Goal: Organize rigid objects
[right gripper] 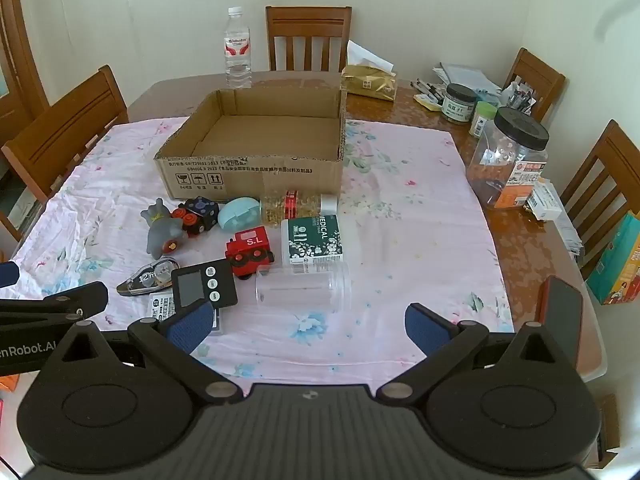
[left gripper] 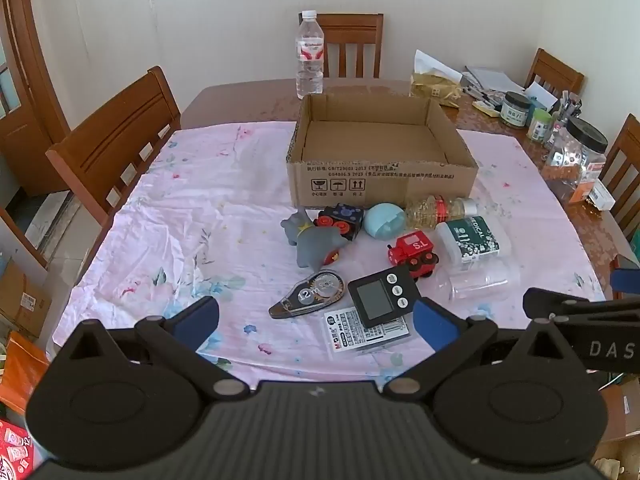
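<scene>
On the pink cloth point(left gripper: 192, 216), at twelve o'clock from both grippers, sits the cardboard box point(left gripper: 380, 168), bare inside. Just before it, toward six o'clock, lie a grey toy point(left gripper: 314, 240), red train point(left gripper: 412, 250), clear jar point(right gripper: 302, 286), black timer point(left gripper: 380, 298) and tape roller point(left gripper: 312, 294). Left gripper point(left gripper: 316, 322) and right gripper point(right gripper: 306, 326) both gape wide, holding nothing.
</scene>
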`<state>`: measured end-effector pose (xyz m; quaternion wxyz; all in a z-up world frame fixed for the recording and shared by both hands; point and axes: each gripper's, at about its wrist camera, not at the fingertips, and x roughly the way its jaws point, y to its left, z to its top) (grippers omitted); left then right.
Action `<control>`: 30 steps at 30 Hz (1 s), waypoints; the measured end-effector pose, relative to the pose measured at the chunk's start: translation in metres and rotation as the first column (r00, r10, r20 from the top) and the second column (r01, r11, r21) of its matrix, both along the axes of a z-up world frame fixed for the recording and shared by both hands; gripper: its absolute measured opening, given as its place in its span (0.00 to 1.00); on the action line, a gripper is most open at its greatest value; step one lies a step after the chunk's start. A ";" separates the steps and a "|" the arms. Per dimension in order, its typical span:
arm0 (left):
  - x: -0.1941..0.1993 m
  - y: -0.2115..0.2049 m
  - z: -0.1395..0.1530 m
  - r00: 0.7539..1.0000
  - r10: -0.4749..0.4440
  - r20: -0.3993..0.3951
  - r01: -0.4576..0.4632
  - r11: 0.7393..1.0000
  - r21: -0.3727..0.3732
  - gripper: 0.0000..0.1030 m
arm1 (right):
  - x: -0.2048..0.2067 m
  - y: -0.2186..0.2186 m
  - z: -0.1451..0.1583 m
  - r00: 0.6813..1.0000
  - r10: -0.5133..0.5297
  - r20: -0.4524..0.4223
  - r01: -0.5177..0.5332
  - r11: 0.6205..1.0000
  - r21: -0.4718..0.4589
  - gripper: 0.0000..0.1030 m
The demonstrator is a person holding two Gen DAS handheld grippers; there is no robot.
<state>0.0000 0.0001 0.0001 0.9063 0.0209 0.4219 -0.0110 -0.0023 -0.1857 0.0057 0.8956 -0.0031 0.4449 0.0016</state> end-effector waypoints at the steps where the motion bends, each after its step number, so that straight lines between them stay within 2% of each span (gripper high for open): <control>1: 0.000 0.000 0.000 1.000 -0.001 -0.001 0.001 1.000 0.000 1.00 | 0.000 0.000 0.000 1.000 0.000 0.002 0.000 1.000 0.000 1.00; 30: -0.002 -0.001 0.000 1.000 0.007 -0.005 -0.007 1.000 -0.007 0.99 | -0.001 0.003 0.005 1.000 -0.001 0.000 0.001 1.000 -0.009 1.00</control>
